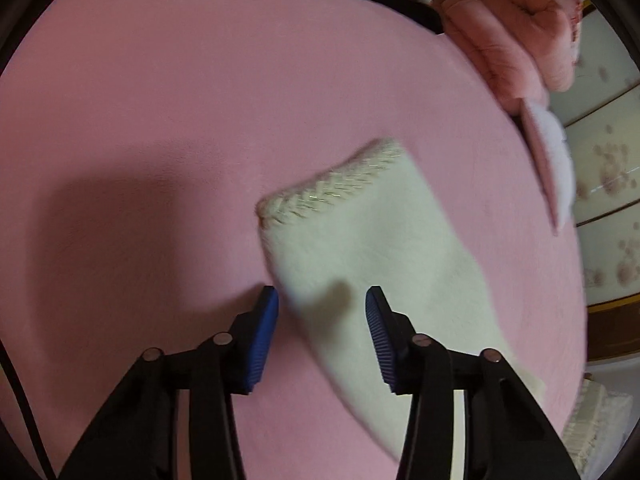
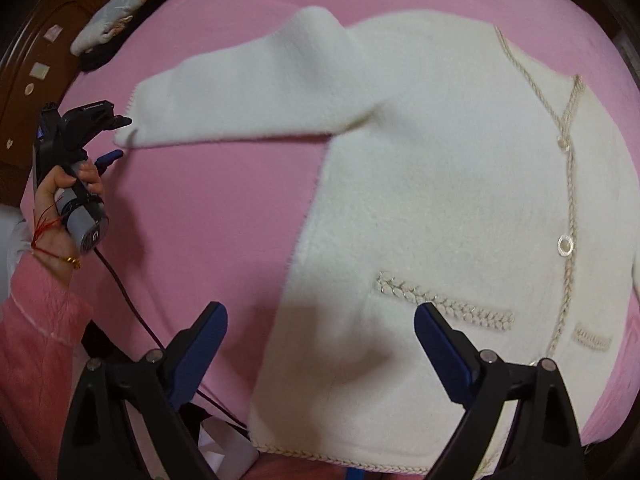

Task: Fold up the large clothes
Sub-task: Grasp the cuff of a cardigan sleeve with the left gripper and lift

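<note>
Left tool (image 1: 322,300): jaws part-way apart, blue pads astride the sleeve (image 1: 360,248) of the cream cardigan (image 2: 440,200), not pressing on it that I can see. No grip yet.

Right tool (image 2: 320,320): jaws wide, nothing held, hanging over the cardigan's lower front, near its braided pocket trim (image 2: 444,306).

Cardigan: lies face up and flat on the pink bed sheet (image 2: 220,220), buttons (image 2: 565,245) closed down the front. One sleeve stretches out from the cardigan body toward my left hand (image 2: 60,200); its braided cuff (image 1: 332,192) lies beyond my left tool's tips. Hem (image 2: 340,456) sits at the bed edge nearest me.

Other items: pink padded jacket (image 1: 516,40) heaped at the far side of the bed from the cardigan; small pale bundle of cloth (image 2: 108,20) beyond the sleeve, well apart from it.

Risks, as I judge them:
- Left pads close on the upper layer of fleece alone; the sleeve then opens or twists when lifted, and the fold comes out crooked.
- Left pads also pinch the sheet beneath the sleeve; the sheet drags up and shifts the cardigan body.
- Thick, fluffy pile gives a soft hold; the sleeve may slide out mid-carry.
- Grip well short of the cuff leaves the cuff end flopping and landing askew on the cardigan body.
- Left tool's cable (image 2: 128,300) trails beside the cardigan and may catch its edge.
- Hem at the bed edge may slip off if the body is tugged.
</note>
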The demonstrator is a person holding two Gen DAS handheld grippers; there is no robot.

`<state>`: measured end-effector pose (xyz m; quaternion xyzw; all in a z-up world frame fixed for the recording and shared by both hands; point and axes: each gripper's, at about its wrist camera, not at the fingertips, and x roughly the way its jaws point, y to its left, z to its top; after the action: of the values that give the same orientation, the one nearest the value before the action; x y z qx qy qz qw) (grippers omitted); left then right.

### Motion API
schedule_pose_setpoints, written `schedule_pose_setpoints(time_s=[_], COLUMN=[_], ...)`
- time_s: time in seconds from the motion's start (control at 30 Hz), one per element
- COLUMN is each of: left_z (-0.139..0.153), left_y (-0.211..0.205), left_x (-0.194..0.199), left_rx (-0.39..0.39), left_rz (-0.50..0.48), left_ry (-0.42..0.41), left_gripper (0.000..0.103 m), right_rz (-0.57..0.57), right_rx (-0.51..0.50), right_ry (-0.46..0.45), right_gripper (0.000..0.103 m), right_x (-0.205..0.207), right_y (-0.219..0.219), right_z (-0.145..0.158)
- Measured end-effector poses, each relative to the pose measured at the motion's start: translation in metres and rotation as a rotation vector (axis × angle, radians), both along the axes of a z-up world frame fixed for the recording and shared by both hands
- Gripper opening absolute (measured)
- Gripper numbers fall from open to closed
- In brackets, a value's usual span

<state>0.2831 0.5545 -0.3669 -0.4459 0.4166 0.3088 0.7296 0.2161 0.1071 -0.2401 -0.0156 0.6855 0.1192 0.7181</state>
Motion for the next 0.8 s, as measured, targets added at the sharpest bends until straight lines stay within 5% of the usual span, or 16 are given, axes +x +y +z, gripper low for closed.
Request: schedule_pose_setpoints(time_s=[0.1,0.2,0.33,0.6,0.8], left_z=[-0.015,-0.022,-0.014,0.096,0.177], left_y=[0.003,0.007,0.005,-0.066,-0.172], left_x=[0.012,0.023,0.032,0.038,0.063], left_rx=[0.051,0.084,0.123,0.272,0.376], left_rz=[0.003,-0.011,-0.010,-0.067,-0.307], left_ry=[-0.040,-0.102,-0.138,-0.409,-0.551], left_gripper=[0.037,0.015,0.012,0.011,0.011], right_rz=[-0.035,-0.057,-0.084,-0.190,-0.281], right_rx=[0.015,0.030,0.047,0.076,0.100], right_ry=[0.039,0.053,0.049,-0.008,-0.100], right_gripper=[0.094,0.094,0.094,0.094,0.093], right_x=[0.000,-0.001,-0.003,-0.003,-0.003], right_y=[-0.007,-0.014,-0.026,-0.080,-0.137], right_z=[-0.012,-0.019,-0.019,-0.012,0.010])
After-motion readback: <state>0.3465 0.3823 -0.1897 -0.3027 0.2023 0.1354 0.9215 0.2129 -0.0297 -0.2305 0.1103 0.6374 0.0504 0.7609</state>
